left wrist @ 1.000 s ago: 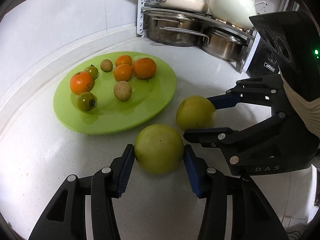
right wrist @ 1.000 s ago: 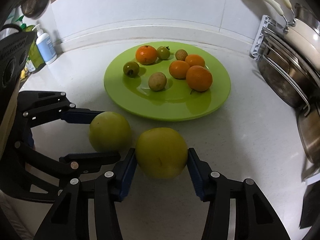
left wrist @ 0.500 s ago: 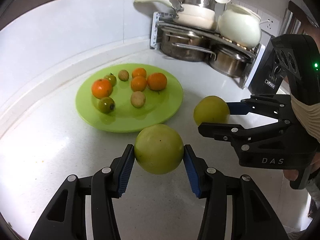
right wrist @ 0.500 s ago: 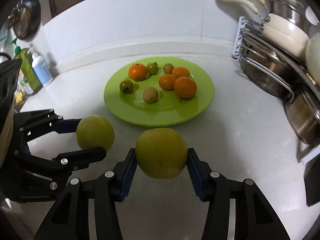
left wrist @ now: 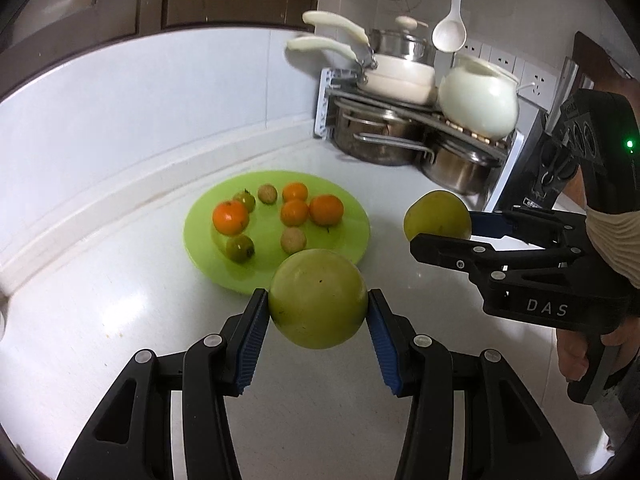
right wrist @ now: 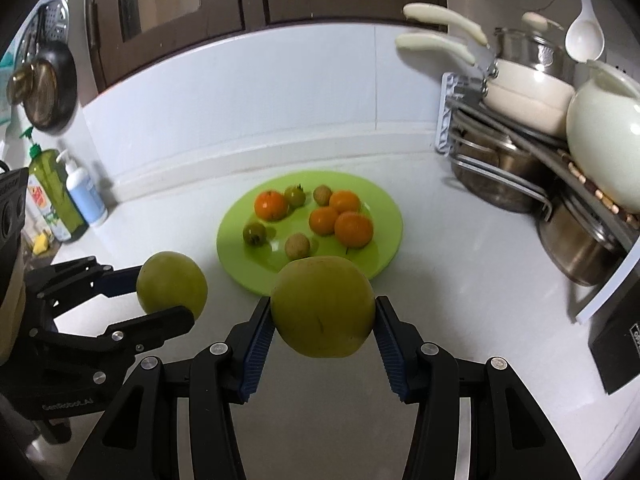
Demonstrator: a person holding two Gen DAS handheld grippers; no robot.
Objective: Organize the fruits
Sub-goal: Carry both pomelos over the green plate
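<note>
My left gripper (left wrist: 317, 310) is shut on a large green apple (left wrist: 318, 298) and holds it in the air above the white counter. My right gripper (right wrist: 323, 318) is shut on a second green apple (right wrist: 323, 306), also lifted. Each gripper shows in the other's view: the right one with its apple (left wrist: 437, 216) at the right, the left one with its apple (right wrist: 172, 282) at the left. A green plate (left wrist: 344, 240) ahead holds several oranges (left wrist: 326, 210), small green fruits (left wrist: 240, 248) and small brown fruits (left wrist: 293, 240). The plate also shows in the right wrist view (right wrist: 384, 240).
A rack with steel pots (left wrist: 380, 140), a white pan (left wrist: 400, 76) and a white kettle (left wrist: 478, 104) stands at the back right corner. Soap bottles (right wrist: 60, 196) stand at the far left by the wall. A dark box (right wrist: 616, 340) sits at the right edge.
Both grippers have risen and drawn back from the plate with their apples held. The plate looks smaller and farther, and the cupboard doors above the backsplash have come into view.
</note>
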